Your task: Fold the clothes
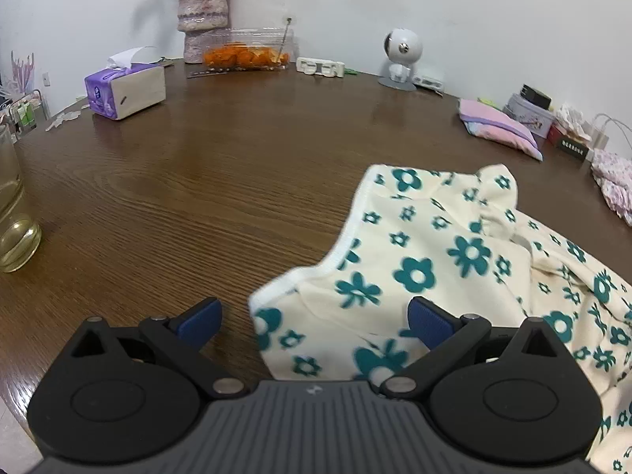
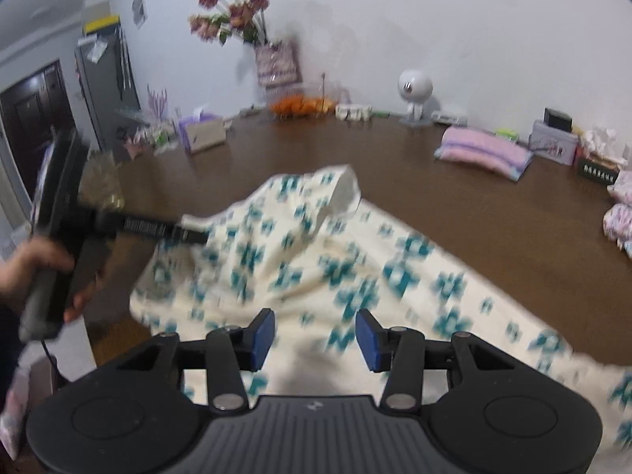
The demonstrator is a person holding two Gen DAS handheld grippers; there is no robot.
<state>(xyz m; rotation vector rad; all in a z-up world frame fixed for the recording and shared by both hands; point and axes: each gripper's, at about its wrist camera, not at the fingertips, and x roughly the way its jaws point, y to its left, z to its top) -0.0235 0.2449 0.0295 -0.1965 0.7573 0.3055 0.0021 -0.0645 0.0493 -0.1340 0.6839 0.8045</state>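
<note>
Cream garment with teal flower print [image 1: 454,260] spread on brown wooden table [image 1: 197,181], ahead and right of left gripper [image 1: 314,322], under right gripper [image 2: 315,337]. Purple tissue box [image 1: 124,91] far ahead-left; folded pink cloth [image 1: 499,126] far ahead-right.

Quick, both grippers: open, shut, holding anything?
Left gripper: open, holding nothing, over the flowered garment.
Right gripper: open, holding nothing, above the garment.

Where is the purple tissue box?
The tissue box sits far left on the table in the left wrist view, near the vase and oranges.
</note>
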